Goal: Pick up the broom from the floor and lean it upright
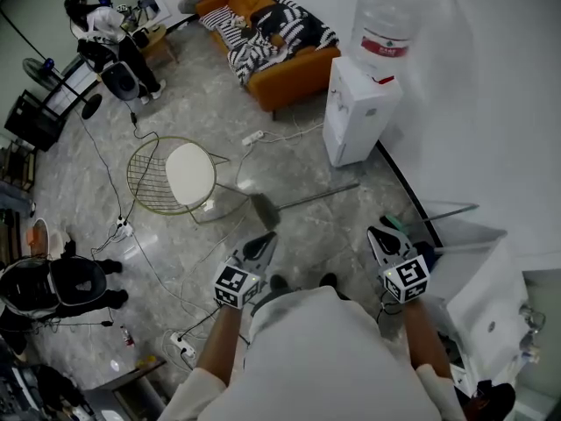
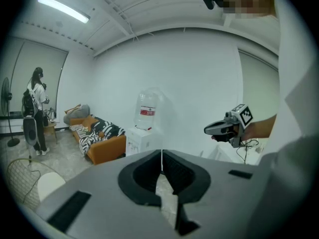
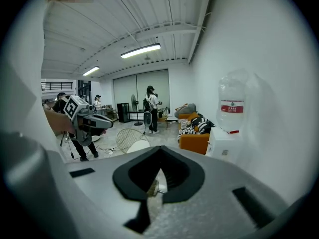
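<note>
1. Stage: approach, pre-grasp. broom [image 1: 302, 200] lies flat on floor [image 1: 316, 239] ahead of the person's feet. Head is just beside the legs of wire chair [image 1: 171, 175]; handle runs off right toward water dispenser [image 1: 355, 112]. Neither tool touches it.
2. left gripper [image 1: 266, 238]: held above the floor, nr the broom head, nose tipped a bit down. Jaws pressed together w/ nothing btwn them, per its own view.
3. right gripper [image 1: 375, 232]: off to the right, apart from the handle, also tipped down. Jaws together, empty; its own view shows broom bristles on the floor beyond the tips.
4. Next, my read: one gripper must spread its jaws first, then drop to floor level & straddle the handle, prob. mid-handle for balance. It's a thin pole on smooth tile, so jaws should come square across it or it may roll off.
5. After grip: lift, bring handle up & head down, carry to wall [image 1: 491, 103] by the dispenser, lean it there. Other gripper could steady the upper handle.
6. Risk: head may snag the chair legs on lift.
</note>
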